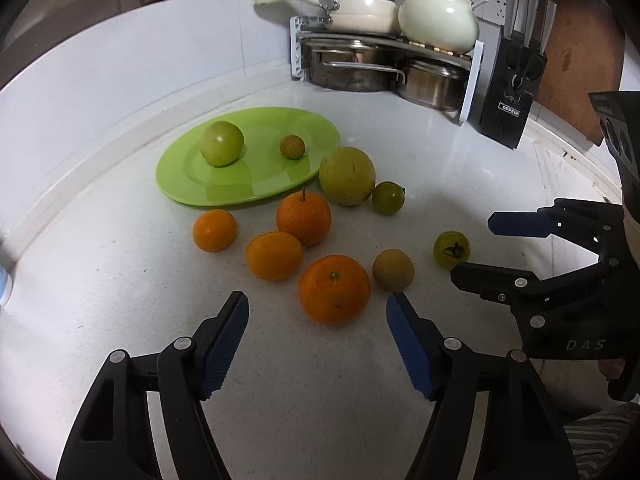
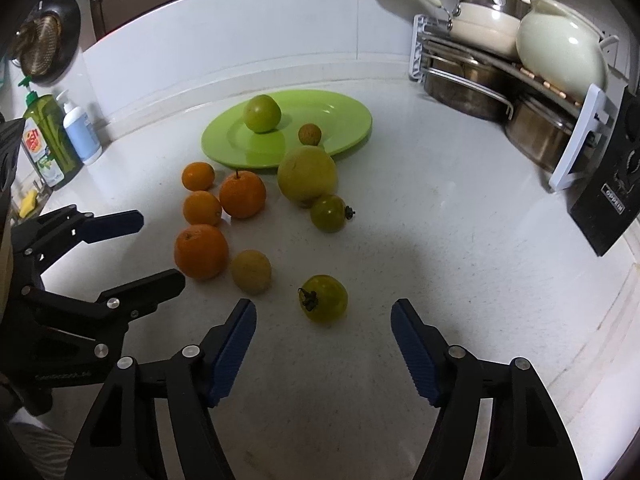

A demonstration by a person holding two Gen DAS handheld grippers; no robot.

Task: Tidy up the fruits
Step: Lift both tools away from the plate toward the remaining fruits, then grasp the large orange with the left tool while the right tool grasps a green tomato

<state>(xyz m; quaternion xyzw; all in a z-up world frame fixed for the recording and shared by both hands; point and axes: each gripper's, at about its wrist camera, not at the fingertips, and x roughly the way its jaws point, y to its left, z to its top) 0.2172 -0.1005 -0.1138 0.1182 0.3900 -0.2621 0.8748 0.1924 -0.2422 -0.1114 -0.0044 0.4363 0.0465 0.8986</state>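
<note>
Fruits: 4 oranges (image 1: 334,289) & 5 greenish ones on counter (image 1: 440,152), 2 on plate (image 1: 256,190); left gripper (image 1: 318,344) & right gripper (image 2: 324,350) both spread wide, empty.

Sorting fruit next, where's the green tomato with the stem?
In the right wrist view, the stemmed green tomato lies on the counter ahead of the open right gripper.

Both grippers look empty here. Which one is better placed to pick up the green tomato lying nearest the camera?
Right, probably. The right gripper is open with the green tomato directly ahead between its fingers. The left gripper, also open, faces an orange instead.
</note>
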